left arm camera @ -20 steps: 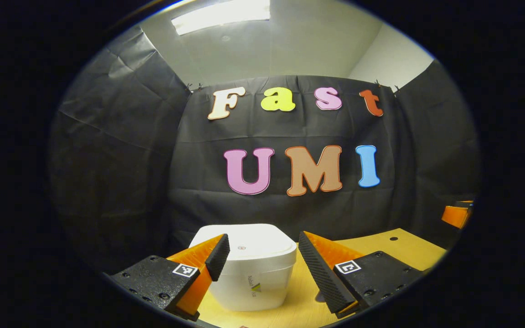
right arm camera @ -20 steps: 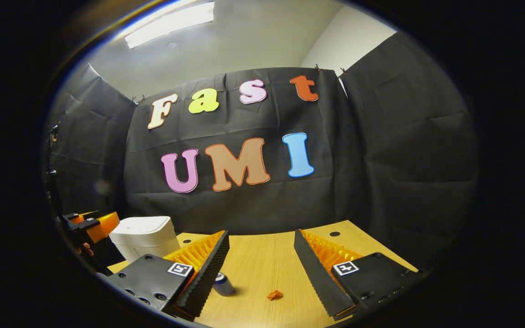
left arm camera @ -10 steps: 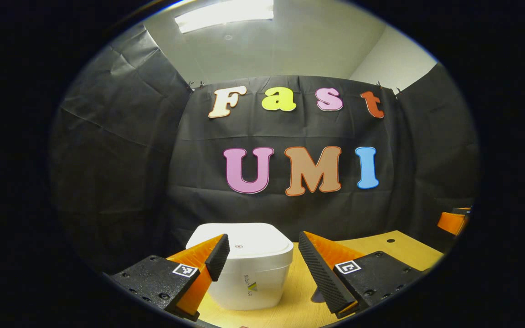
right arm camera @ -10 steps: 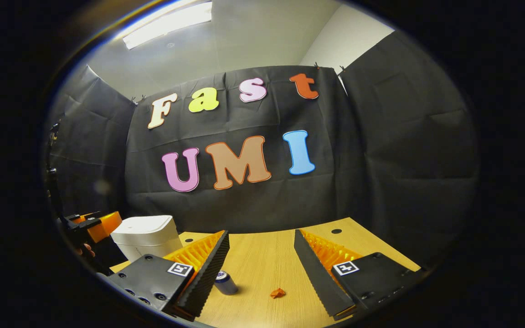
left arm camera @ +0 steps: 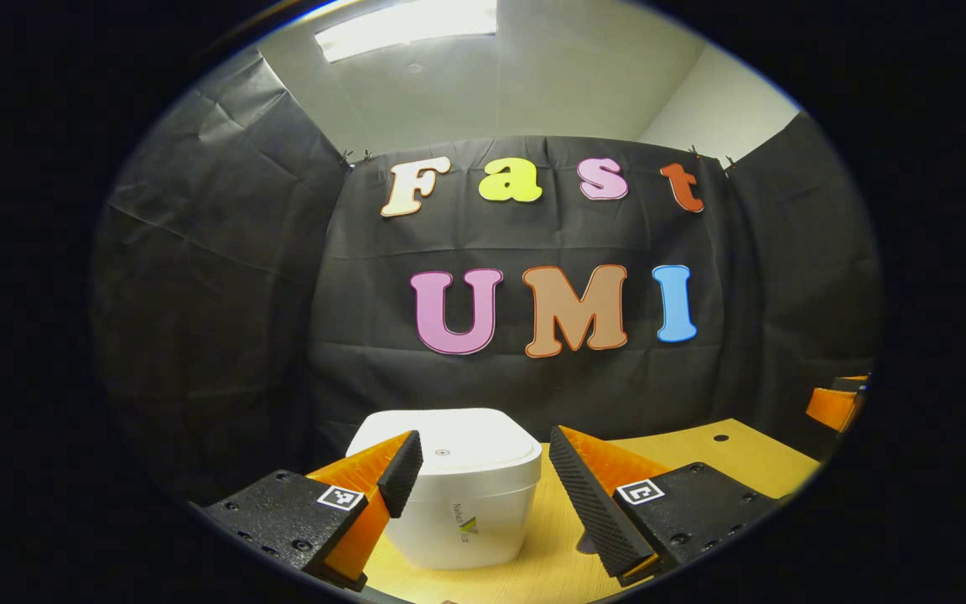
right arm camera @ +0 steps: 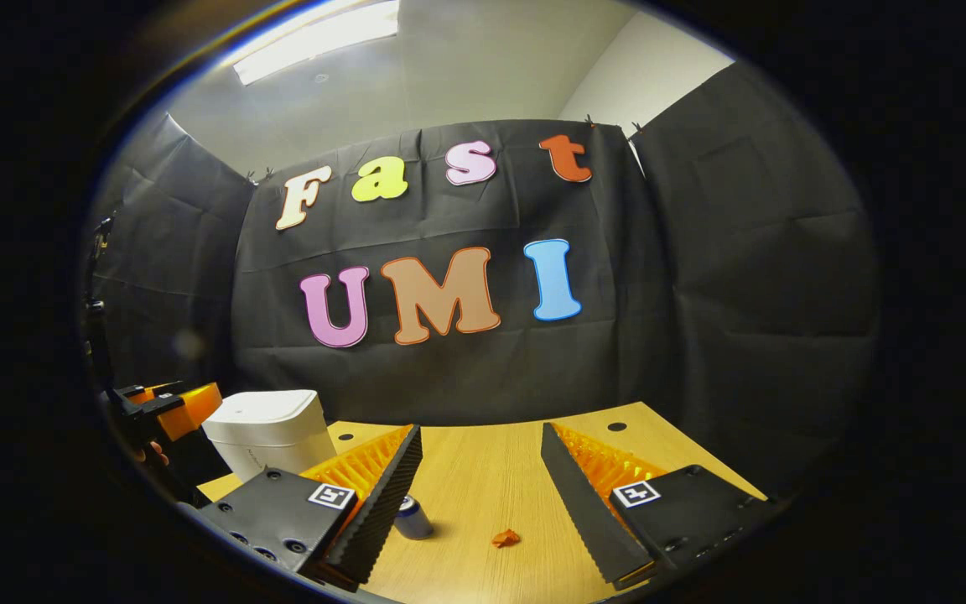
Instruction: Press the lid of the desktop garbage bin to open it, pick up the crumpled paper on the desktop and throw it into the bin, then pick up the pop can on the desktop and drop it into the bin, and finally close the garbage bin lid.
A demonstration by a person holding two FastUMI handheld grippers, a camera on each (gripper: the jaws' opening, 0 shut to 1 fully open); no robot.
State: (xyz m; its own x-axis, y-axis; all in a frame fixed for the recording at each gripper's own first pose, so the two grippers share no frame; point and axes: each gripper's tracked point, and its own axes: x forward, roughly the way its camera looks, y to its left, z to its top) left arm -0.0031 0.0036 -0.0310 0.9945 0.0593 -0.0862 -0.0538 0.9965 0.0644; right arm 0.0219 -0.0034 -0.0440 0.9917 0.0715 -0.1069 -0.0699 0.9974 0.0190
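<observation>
On the light wooden tabletop [right arm camera: 483,478], toward its left rear part in the right gripper view, stands the white plastic desktop garbage bin [right arm camera: 269,432] with its rounded lid [left arm camera: 458,445] down. In the left gripper view the left gripper [left arm camera: 483,470] hangs just in front of that bin, above lid level, its two fingers spread wide with nothing between them; the near finger [left arm camera: 399,474] overlaps the bin's left top edge in the picture, though whether it touches cannot be told.

The right gripper [right arm camera: 479,486] hovers over the middle of the table, its fingers likewise wide apart and holding nothing. Between them, lower down, lie the small crumpled orange paper [right arm camera: 504,538] and, to its left, the small blue-and-silver pop can [right arm camera: 412,518], which is partly hidden behind the right gripper's left finger (upright or tilted is hard to tell). Paper and can are near each other but apart, and both are well apart from the bin.

The left gripper also shows at the far left of the right gripper view [right arm camera: 168,411], beside the bin, with a bit of the holding hand [right arm camera: 152,453] beneath it. Black cloth walls close the table at the back and both sides; two small round holes [right arm camera: 616,427] sit near the rear edge. The wood between the paper and the back wall lies bare.
</observation>
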